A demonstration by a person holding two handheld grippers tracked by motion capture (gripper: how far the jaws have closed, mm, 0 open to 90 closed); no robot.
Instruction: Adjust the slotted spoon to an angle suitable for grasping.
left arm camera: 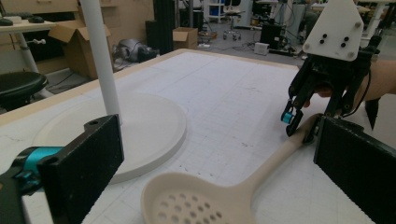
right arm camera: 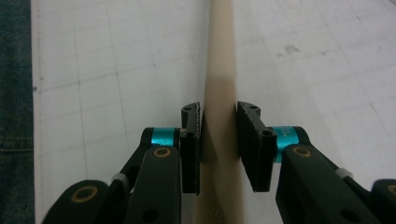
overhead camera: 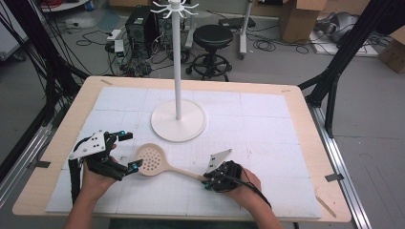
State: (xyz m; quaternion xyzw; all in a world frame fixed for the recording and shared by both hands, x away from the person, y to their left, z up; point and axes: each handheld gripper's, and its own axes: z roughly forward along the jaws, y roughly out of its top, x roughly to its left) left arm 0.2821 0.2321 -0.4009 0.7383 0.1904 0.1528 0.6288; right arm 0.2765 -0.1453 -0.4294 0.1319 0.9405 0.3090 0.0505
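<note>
The cream plastic skimmer spoon (overhead camera: 152, 161) lies flat on the white mat at lower centre of the high view, its perforated bowl to the left. It looks light, stiff and somewhat slick, best taken on the handle. The right gripper (right arm camera: 219, 135) is clamped on that handle near its end; the left gripper (overhead camera: 127, 151) stands wide open around the bowl, touching nothing.

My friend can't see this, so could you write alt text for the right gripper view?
Two black jaws of the right gripper clamp the cream handle of a slotted spoon, which runs away up the frame over a white gridded mat.
</note>
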